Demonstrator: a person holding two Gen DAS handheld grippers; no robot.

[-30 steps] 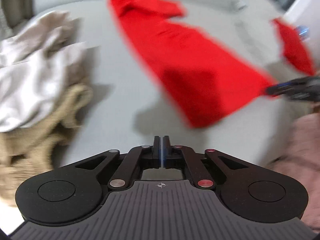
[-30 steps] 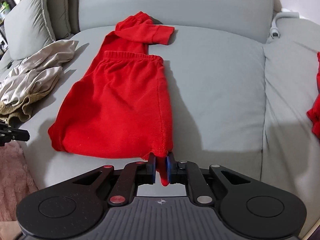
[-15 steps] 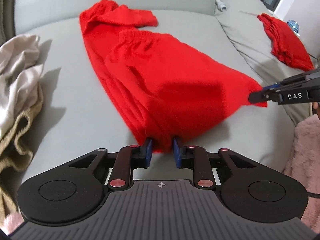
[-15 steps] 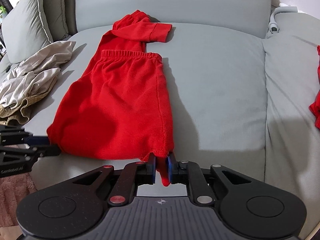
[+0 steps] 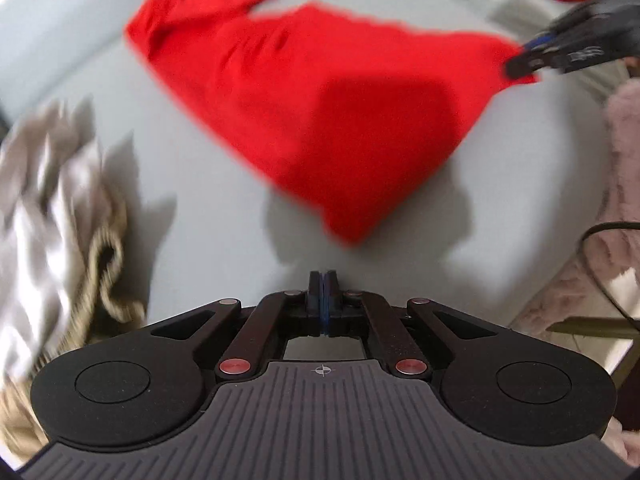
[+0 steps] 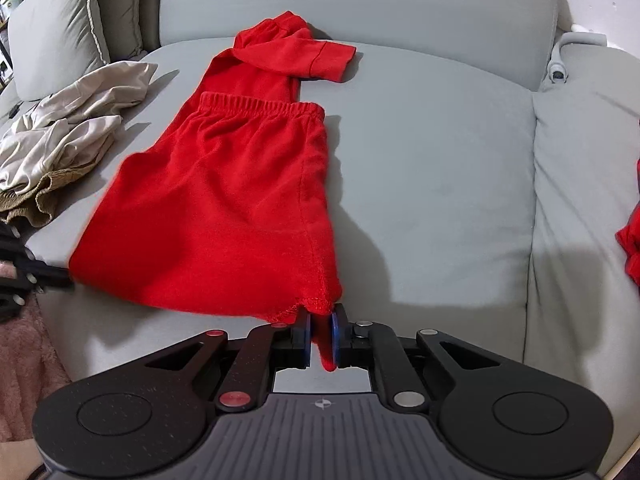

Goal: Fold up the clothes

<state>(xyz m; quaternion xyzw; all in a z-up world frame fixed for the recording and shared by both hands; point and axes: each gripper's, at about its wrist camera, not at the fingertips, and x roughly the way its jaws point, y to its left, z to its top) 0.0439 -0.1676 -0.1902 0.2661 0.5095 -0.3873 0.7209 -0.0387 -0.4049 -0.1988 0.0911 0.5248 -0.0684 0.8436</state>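
Observation:
Red shorts (image 6: 224,208) lie flat on the grey sofa seat (image 6: 432,184), waistband toward the backrest, on top of a red T-shirt (image 6: 296,52). My right gripper (image 6: 320,320) pinches the shorts' near right hem corner, and its jaws are opening slightly with the cloth still between them. In the blurred left wrist view my left gripper (image 5: 324,280) is shut with nothing in it. It sits just short of the near left corner of the shorts (image 5: 320,100). The right gripper (image 5: 520,64) shows there at the far corner, and the left gripper (image 6: 36,280) is a blur at the frame's left edge.
A heap of beige clothes (image 6: 68,128) lies on the left of the seat below a grey cushion (image 6: 56,28). Another red garment (image 6: 630,240) rests on the right-hand seat. Pink fluffy fabric (image 5: 624,160) hangs at the sofa's front edge. A white cable (image 6: 560,64) lies by the backrest.
Half a second ago my left gripper stood open around the shorts' near left corner. Now it is shut and empty, with the corner lying ahead of it. The right gripper has stayed put.

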